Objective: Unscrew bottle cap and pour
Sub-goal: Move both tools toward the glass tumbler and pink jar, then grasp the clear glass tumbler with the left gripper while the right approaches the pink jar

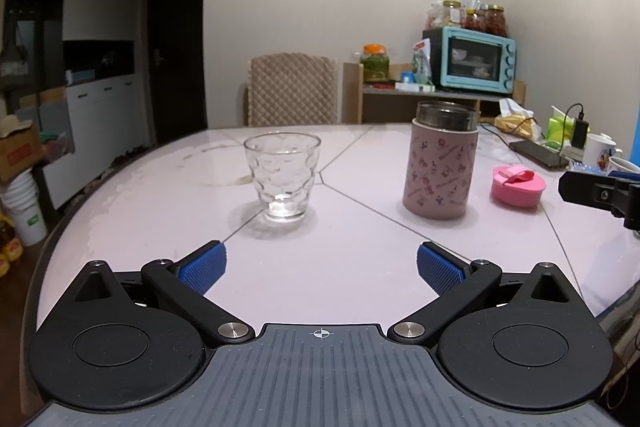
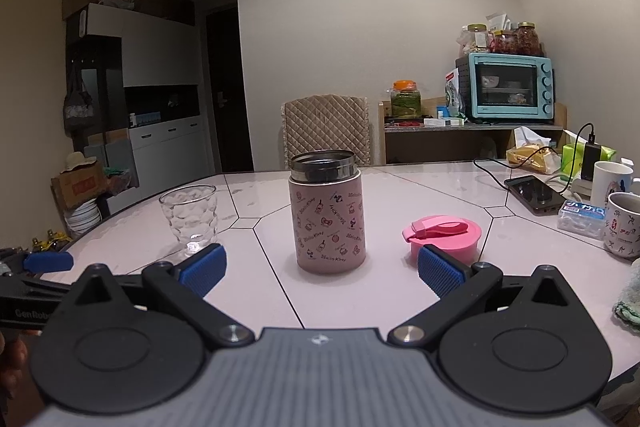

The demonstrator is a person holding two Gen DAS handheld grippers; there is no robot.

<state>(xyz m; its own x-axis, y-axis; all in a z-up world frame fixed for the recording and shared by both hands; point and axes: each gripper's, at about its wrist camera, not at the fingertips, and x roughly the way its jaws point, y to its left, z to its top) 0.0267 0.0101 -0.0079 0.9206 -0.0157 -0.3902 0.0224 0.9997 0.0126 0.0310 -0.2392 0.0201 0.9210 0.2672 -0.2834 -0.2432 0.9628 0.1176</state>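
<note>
A pink patterned bottle (image 2: pixel 331 217) is seen upright and uncapped, its steel mouth bare, straight ahead of the right gripper (image 2: pixel 322 269); its pink cap (image 2: pixel 442 235) lies just behind the right finger. Both the right and the left gripper (image 1: pixel 322 267) are spread wide, nothing held or touched
</note>
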